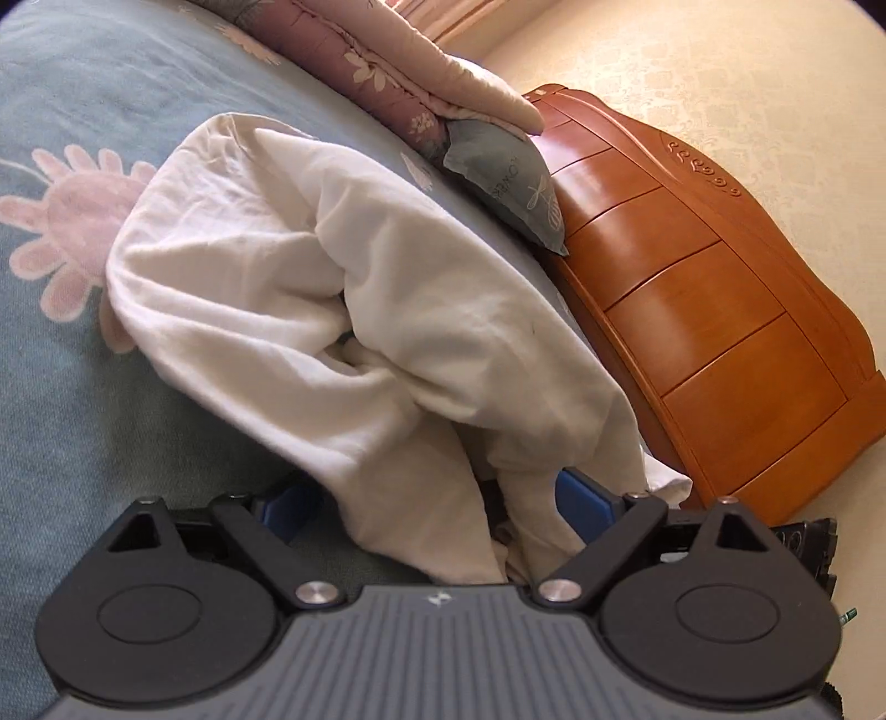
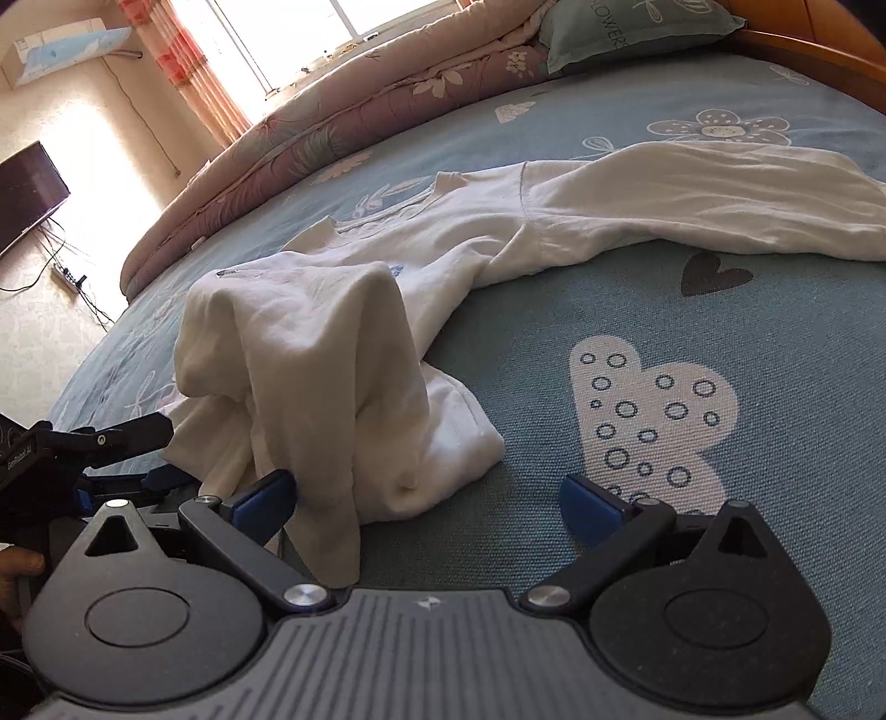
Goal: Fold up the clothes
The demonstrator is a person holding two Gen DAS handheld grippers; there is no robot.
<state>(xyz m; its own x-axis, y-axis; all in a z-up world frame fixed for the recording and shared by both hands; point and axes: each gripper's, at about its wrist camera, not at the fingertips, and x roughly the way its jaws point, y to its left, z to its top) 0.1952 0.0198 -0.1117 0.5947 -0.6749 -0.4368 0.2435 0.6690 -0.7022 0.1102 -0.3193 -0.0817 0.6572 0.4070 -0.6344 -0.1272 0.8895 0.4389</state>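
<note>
We note the white shirt, thin, limp and light, bunched on the bed; left claw and right claw both gape, unclamped, so we judge a hem corner the best hold.

On the grey-green pillow by the headboard, the printed word "FLOWERS" is partly read in the right wrist view. In the left wrist view the same print on the pillow is seen upside down and only some letters are made out.
</note>
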